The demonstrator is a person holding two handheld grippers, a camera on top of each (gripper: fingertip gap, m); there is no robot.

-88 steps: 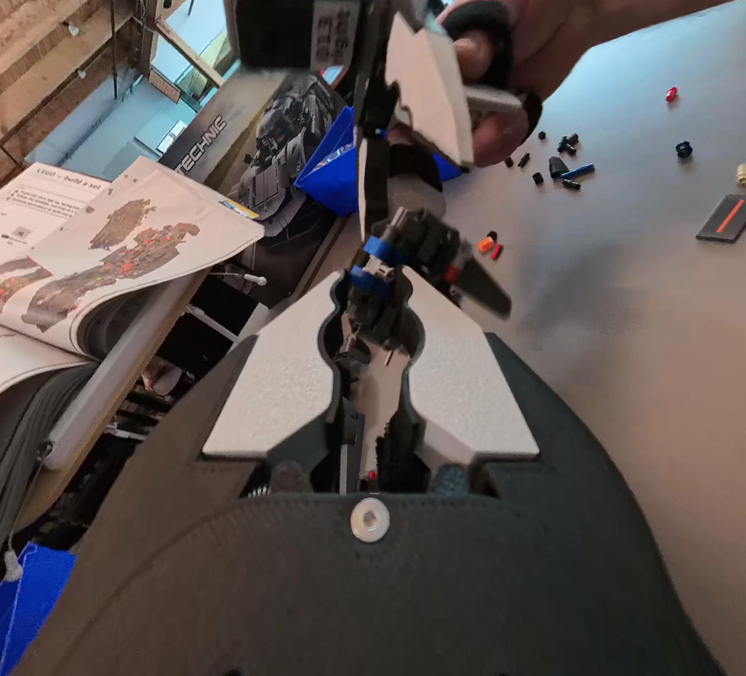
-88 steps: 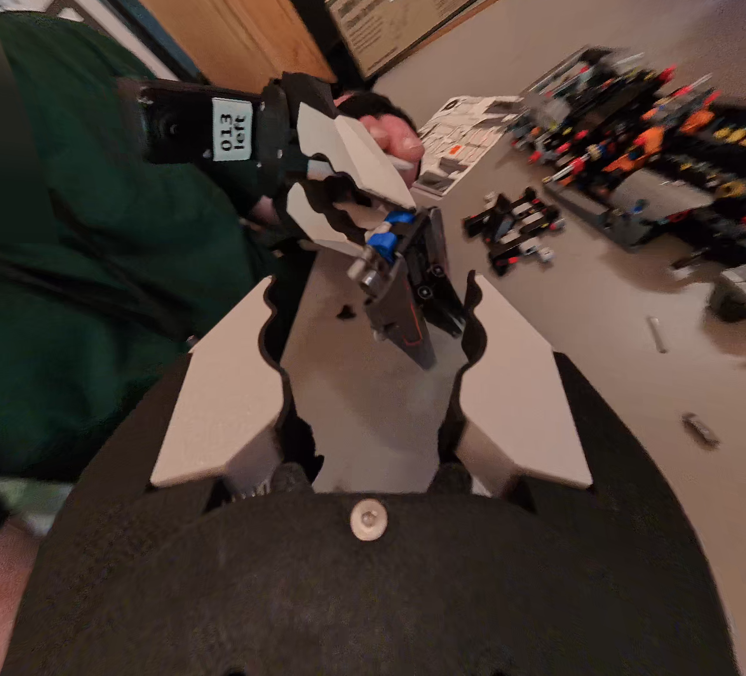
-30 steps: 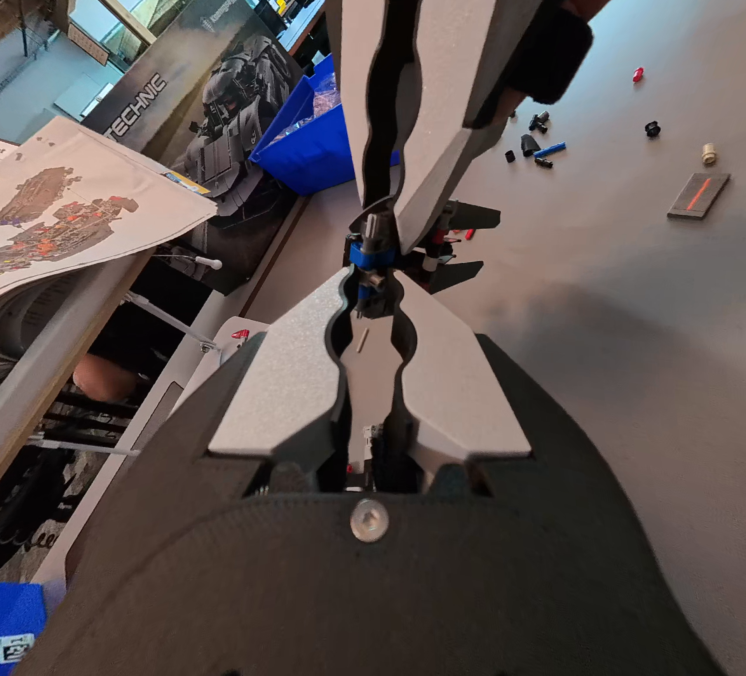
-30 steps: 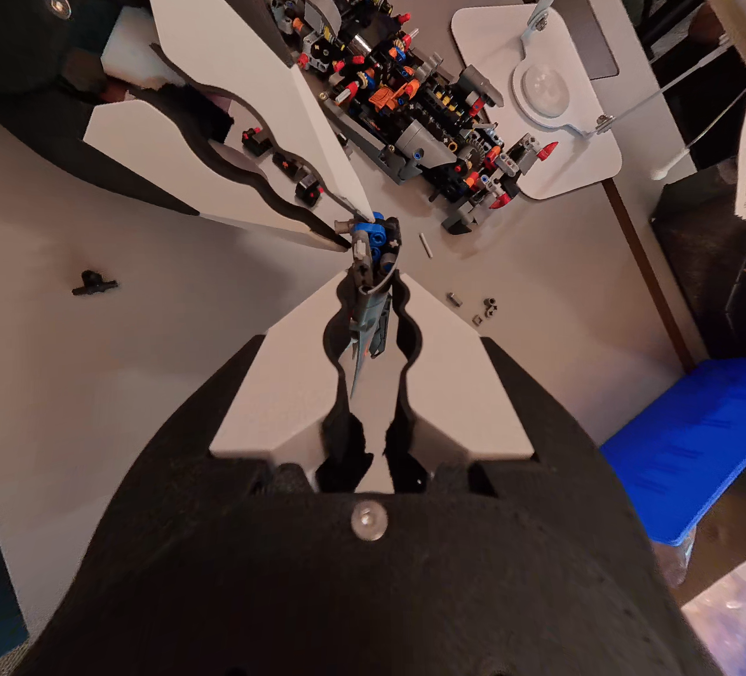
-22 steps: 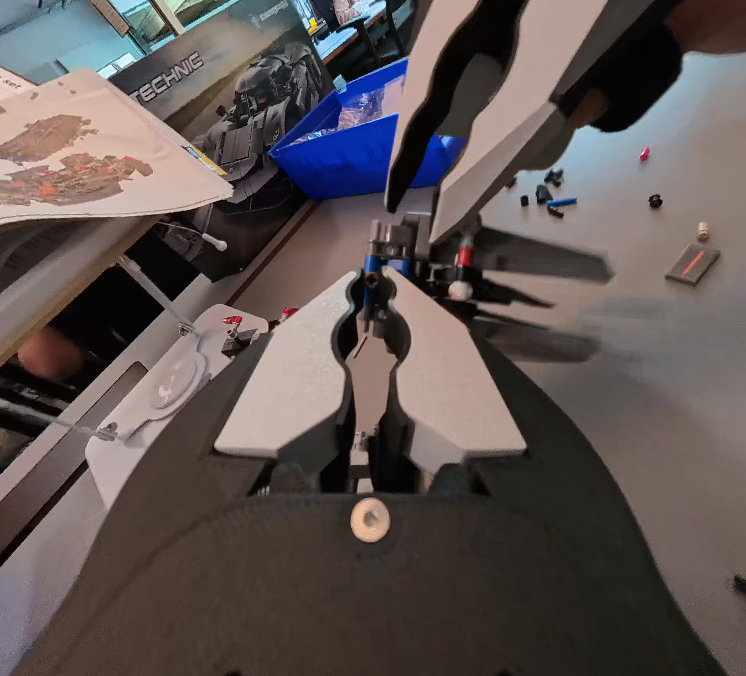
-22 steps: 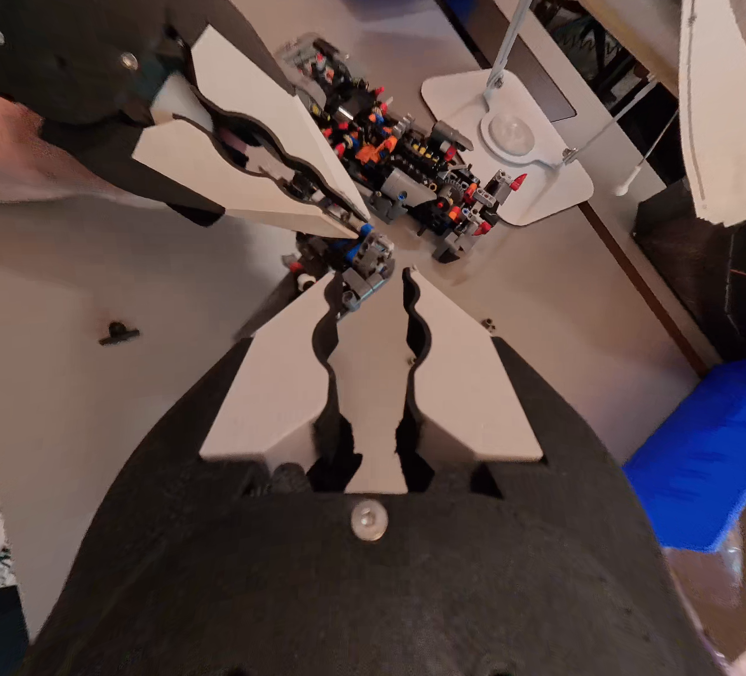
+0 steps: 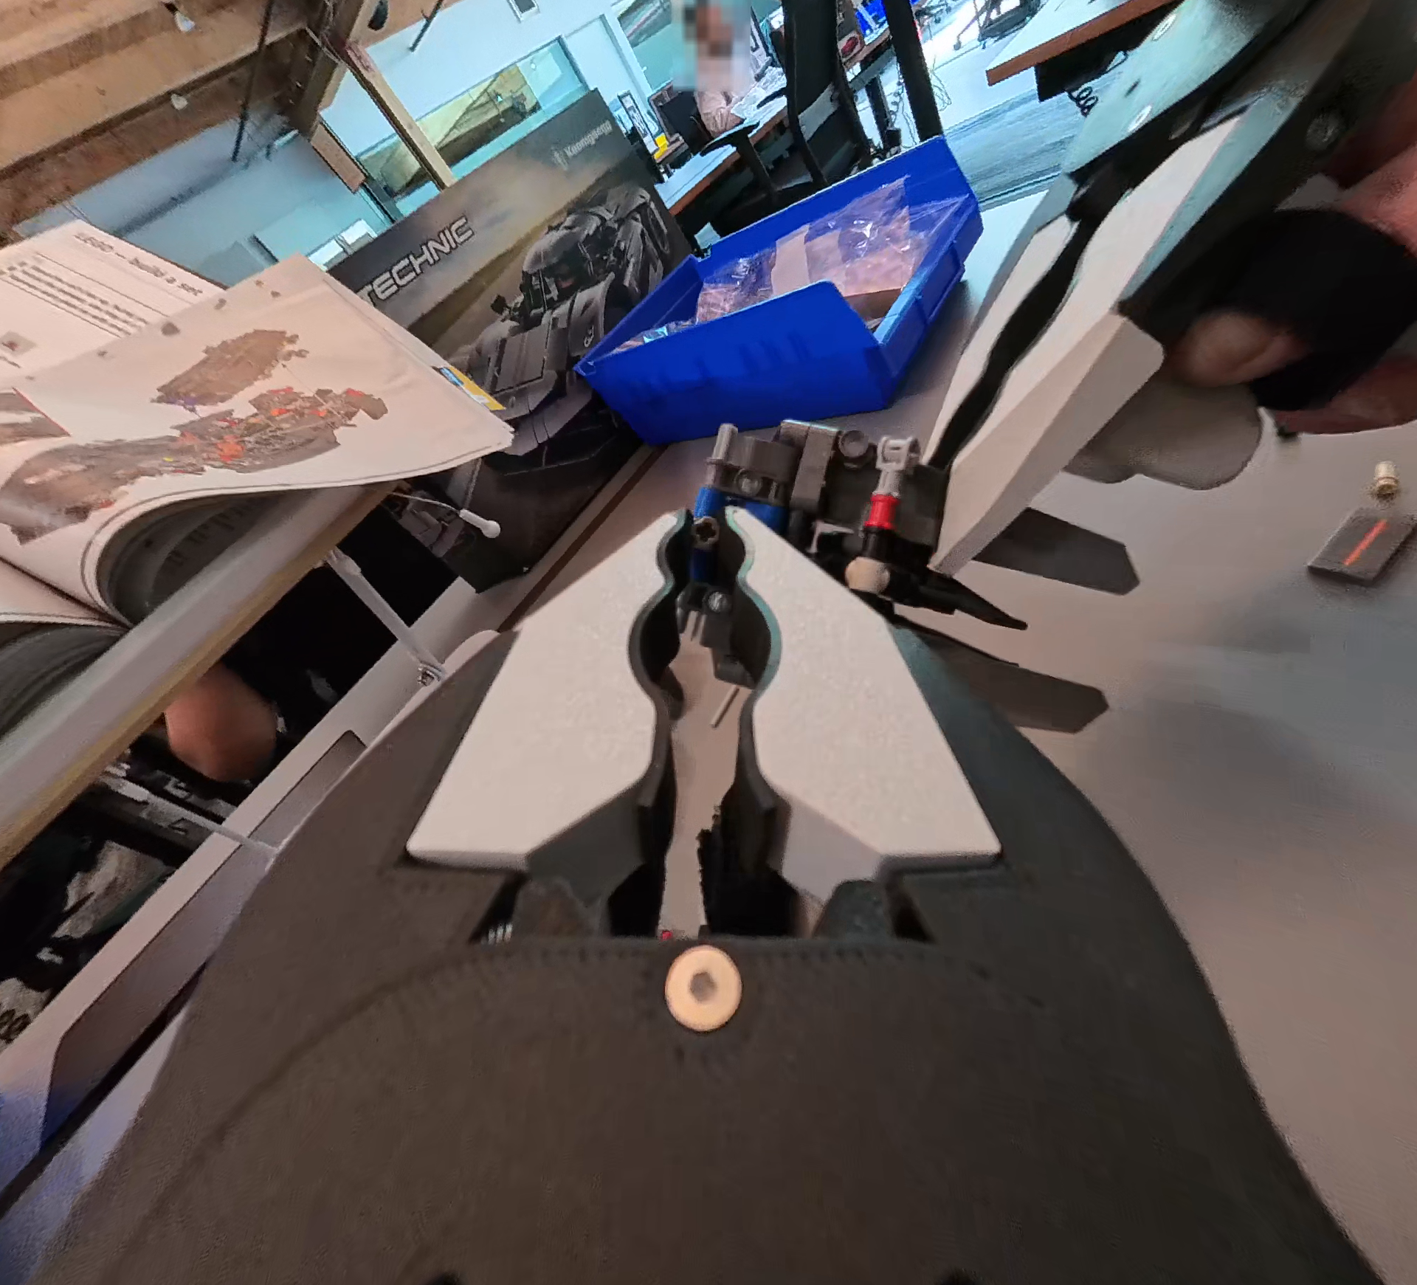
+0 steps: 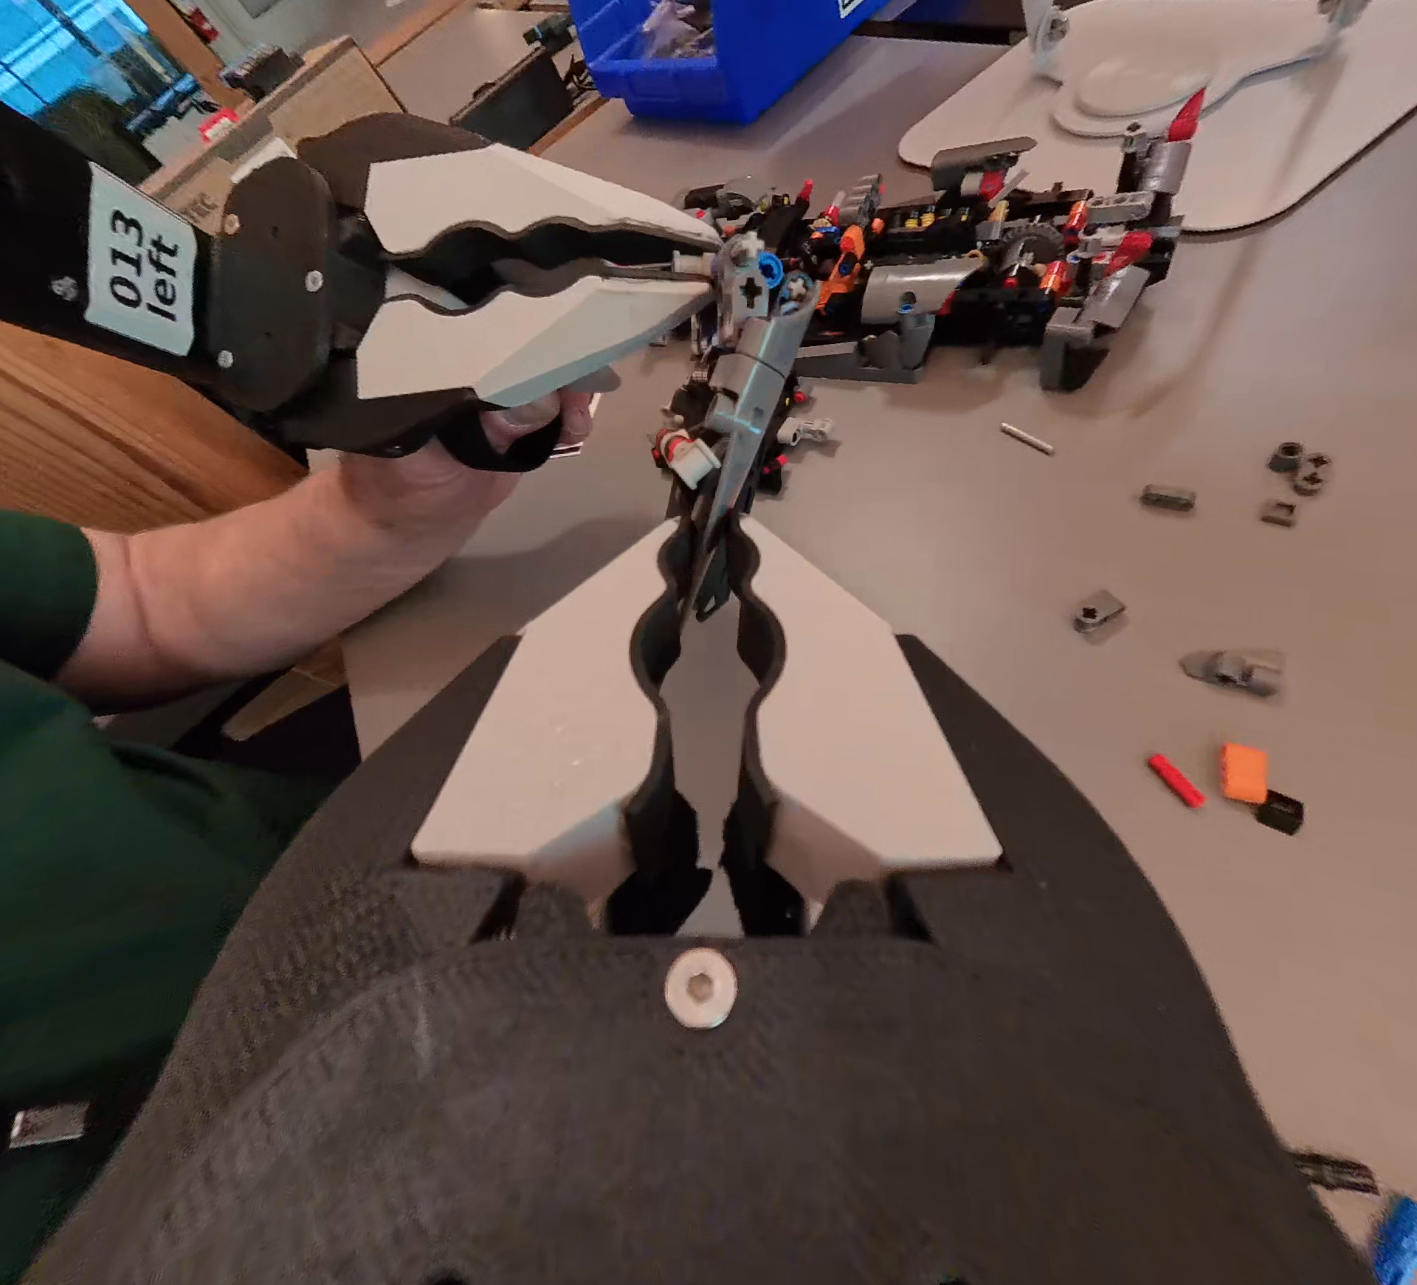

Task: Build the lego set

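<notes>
I pinch the sub-assembly [image 8: 747, 366] at both ends, left gripper [image 7: 709, 531] on its blue-pinned joint, right gripper [image 8: 709, 550] clamping its grey blade, steadying it above the table [image 8: 997, 558].

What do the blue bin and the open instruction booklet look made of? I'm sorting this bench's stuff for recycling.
The blue bin looks like moulded hard plastic: uniform glossy colour, ribbed wall, crisp rim. The instruction booklet looks like printed paper, probably lightly coated: thin pages curl and droop over the shelf edge, with a slight sheen. The clear bags in the bin appear to be thin plastic film, crinkled and shiny.
</notes>
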